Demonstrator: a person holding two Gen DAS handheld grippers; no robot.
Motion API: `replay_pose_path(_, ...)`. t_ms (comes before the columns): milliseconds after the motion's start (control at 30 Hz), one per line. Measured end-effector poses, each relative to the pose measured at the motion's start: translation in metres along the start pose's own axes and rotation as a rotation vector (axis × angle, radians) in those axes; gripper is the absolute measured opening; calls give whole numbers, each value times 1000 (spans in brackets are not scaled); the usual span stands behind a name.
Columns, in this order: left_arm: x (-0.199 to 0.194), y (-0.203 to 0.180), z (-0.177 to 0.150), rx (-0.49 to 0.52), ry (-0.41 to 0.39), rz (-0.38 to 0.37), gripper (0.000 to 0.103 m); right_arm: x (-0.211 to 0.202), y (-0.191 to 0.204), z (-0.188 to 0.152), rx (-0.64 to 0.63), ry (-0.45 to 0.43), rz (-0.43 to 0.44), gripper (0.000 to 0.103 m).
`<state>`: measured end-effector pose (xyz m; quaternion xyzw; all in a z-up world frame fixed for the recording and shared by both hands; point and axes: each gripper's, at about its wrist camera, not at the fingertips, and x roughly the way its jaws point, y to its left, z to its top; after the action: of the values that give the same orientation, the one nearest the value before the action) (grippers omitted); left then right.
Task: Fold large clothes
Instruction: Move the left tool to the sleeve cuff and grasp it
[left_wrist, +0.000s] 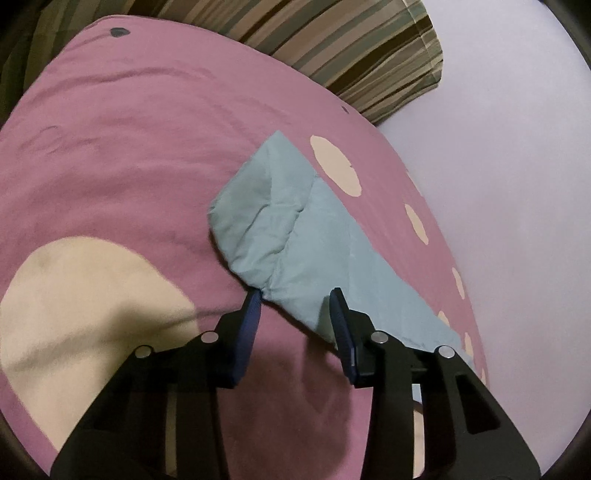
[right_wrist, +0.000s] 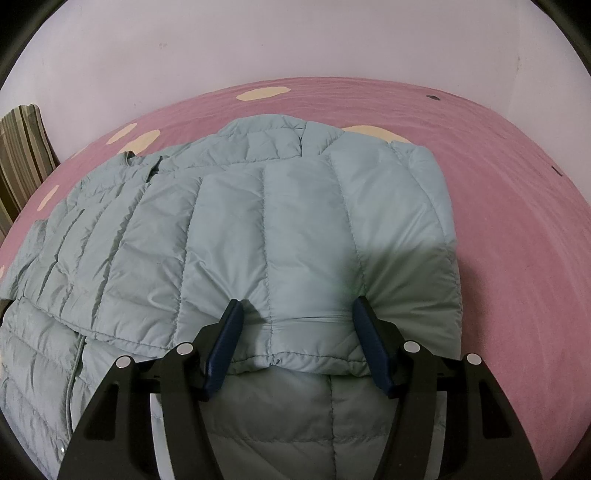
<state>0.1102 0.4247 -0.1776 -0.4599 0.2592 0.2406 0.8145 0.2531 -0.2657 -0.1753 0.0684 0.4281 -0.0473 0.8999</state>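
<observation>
A pale blue-green quilted puffer jacket (right_wrist: 236, 236) lies on a pink bed cover (right_wrist: 517, 229). In the right wrist view its right sleeve is folded over the body. My right gripper (right_wrist: 295, 310) is open, its jaws spread either side of the folded sleeve's cuff end, resting on the jacket. In the left wrist view only the other sleeve (left_wrist: 280, 229) shows, lying flat on the pink cover (left_wrist: 129, 166). My left gripper (left_wrist: 295, 299) is open with its fingertips at the sleeve's near edge, one on each side of a fold.
A striped pillow (left_wrist: 351, 48) lies at the head of the bed, against a white wall (left_wrist: 498, 147). It also shows in the right wrist view (right_wrist: 22, 155). The cover has cream spots (left_wrist: 334, 166) and a large cream patch (left_wrist: 81, 295).
</observation>
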Motion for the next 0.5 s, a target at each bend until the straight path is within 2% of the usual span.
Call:
replay_pose_path(133,-6,7,2,-25,-23,-3,42,0,0,0,-1,0,-1,61)
replay_pose_path(300,5,6,19,-29,-48,0,54,0,0,0,0,-1,-2,61)
replay_pose_path(367,10,4,23,-26,-53,13,54,0,0,0,-1,-1,-3,61)
replay_pose_path(433,12,4,26,-31,-67,11,53,0,0,0,-2,-1,-5,61)
replay_pose_path(500,16,3,29,-26,-68,36,34,0,1,0,-1,-1,-4,62)
